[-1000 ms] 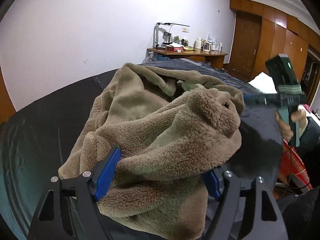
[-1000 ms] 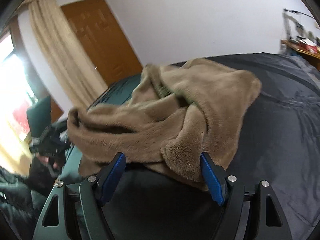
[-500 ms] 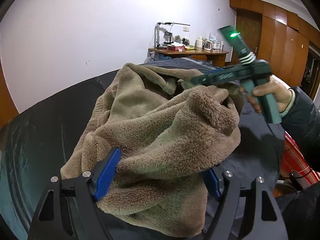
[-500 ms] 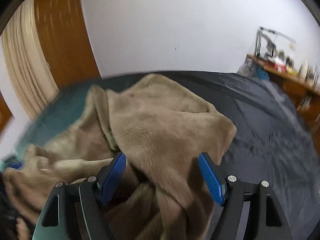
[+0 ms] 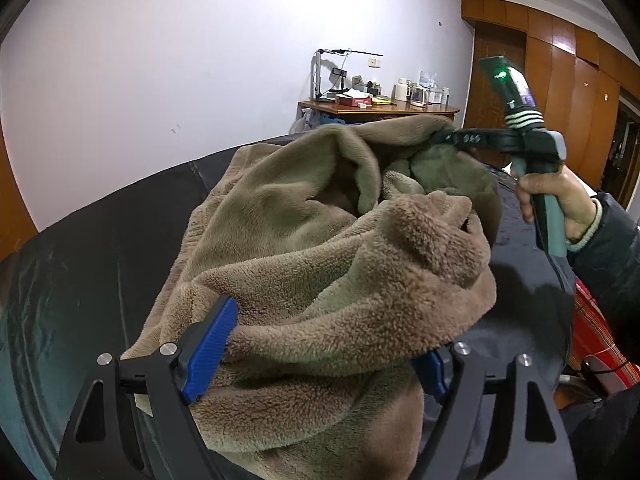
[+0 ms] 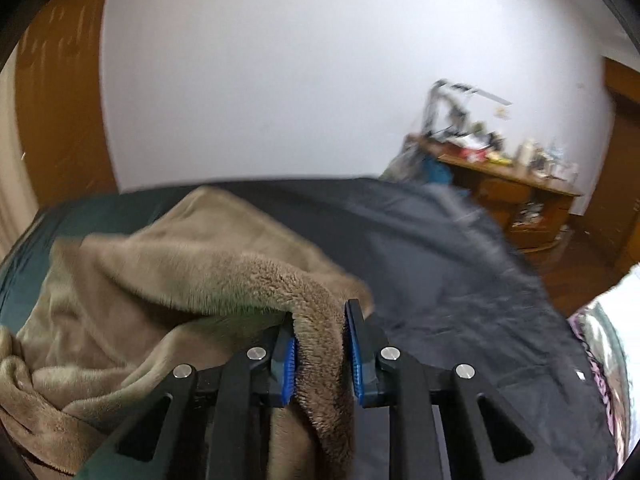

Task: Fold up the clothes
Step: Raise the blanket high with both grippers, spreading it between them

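Fleece garment (image 5: 320, 264), tan and thick, is seen bunched on the dark bed cover (image 5: 100, 248). One edge is clamped in the right hand-held gripper (image 6: 320, 354); the left hand-held gripper (image 5: 320, 352) stands wide apart around a fold, pinching nothing. If lifted on the right edge alone, the pile-covered hem could slide out, or the heap could twist.

- Bed (image 5: 100, 264) — covered edge to edge by a dark, slightly glossy sheet (image 6: 460, 264), creased in shallow wrinkles, teal-tinted toward its left side.
- Brown fleece garment (image 5: 320, 264) lies in a rumpled heap on the sheet; part of it is bunched and raised off the surface, the rest spreads flat toward the far edge of the bed.
- Right of the garment, in the right wrist view, the sheet runs bare to the bed's edge.
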